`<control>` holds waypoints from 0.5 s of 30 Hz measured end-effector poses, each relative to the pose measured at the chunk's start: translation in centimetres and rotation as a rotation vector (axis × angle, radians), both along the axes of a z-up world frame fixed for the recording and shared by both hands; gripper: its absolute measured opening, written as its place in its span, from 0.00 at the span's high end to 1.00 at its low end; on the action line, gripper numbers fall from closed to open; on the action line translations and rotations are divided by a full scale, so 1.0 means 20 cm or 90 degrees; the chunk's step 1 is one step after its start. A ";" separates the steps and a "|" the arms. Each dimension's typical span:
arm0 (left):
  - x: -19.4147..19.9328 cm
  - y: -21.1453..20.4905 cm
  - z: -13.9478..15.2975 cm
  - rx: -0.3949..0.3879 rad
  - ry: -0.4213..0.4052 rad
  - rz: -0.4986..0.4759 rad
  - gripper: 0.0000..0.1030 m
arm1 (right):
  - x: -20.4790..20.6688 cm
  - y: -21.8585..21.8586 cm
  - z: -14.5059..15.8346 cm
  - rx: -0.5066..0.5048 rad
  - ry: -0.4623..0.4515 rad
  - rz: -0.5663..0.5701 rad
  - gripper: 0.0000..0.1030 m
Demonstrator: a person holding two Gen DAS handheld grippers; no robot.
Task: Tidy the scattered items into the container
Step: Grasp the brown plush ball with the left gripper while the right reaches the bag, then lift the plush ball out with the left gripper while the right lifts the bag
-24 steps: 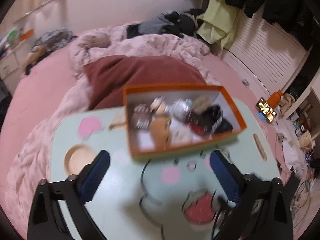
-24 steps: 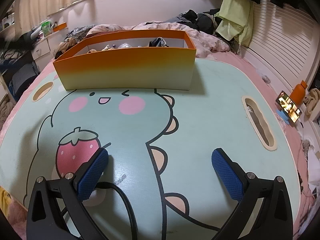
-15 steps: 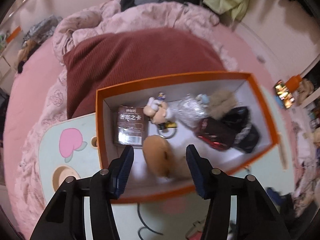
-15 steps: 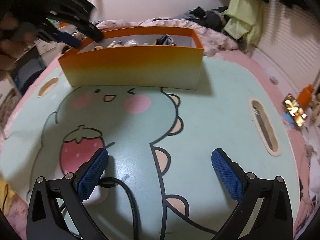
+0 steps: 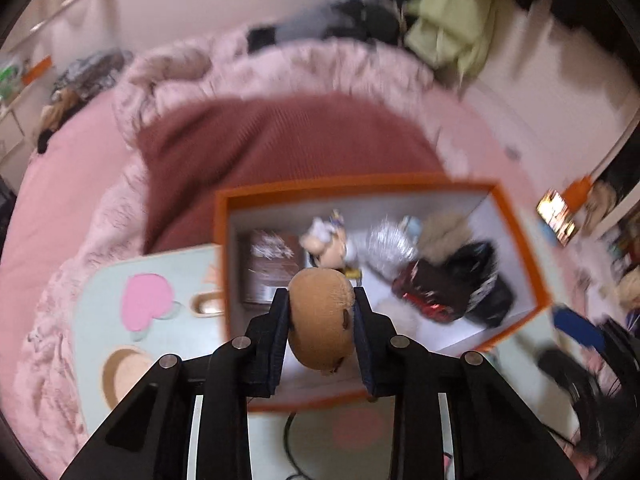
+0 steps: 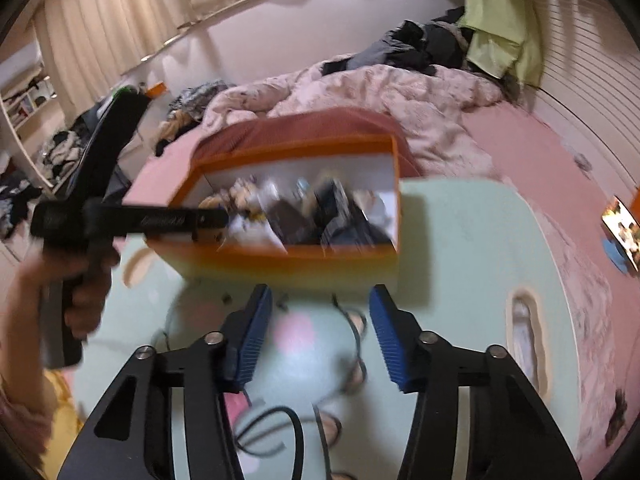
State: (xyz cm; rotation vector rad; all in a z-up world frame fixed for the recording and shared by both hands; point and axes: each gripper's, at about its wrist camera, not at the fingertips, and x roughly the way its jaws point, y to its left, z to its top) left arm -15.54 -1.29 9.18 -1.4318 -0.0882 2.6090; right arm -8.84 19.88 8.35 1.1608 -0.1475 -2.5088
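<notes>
On the bed [image 6: 532, 148], cartoon-printed table [image 6: 472, 248]

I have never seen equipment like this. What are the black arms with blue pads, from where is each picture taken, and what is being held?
There is no robot here. A person holds a hand-held grasping tool in each hand, and each tool carries a wide-angle camera that looks forward along its two fingers. So each picture is that tool's own view.

In the left view, the left tool is closed on a brown plush toy, above an orange box. The box already contains small items: a dark card pack, a little figure and some dark, blurred things.

In the right view, the right tool is open and holds nothing. It points at the same box, which stands on a pale green table with a cartoon print. At the left you see the person's hand gripping the other tool.
</notes>
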 end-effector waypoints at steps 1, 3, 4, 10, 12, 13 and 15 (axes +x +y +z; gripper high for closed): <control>0.05 -0.04 0.05 0.029 0.009 0.006 0.72 | -0.04 -0.01 0.03 0.004 0.003 0.007 0.51; 0.16 -0.11 0.11 0.086 0.028 0.012 0.72 | -0.15 -0.09 0.08 0.024 -0.002 0.033 0.51; 0.23 -0.13 0.13 0.106 0.039 0.013 0.72 | -0.18 -0.11 0.08 0.027 -0.006 0.045 0.51; 0.38 -0.14 -0.04 0.156 0.016 0.019 0.72 | -0.46 -0.35 0.03 0.043 -0.059 0.127 0.52; 0.37 -0.14 -0.12 0.159 0.003 0.023 0.72 | -0.53 -0.41 -0.02 0.051 -0.079 0.135 0.58; 0.37 -0.14 -0.16 0.150 0.002 0.025 0.72 | -0.56 -0.43 -0.06 0.057 -0.092 0.140 0.60; 0.35 -0.10 -0.20 0.116 0.011 0.023 0.72 | -0.61 -0.46 -0.12 0.084 -0.118 0.129 0.64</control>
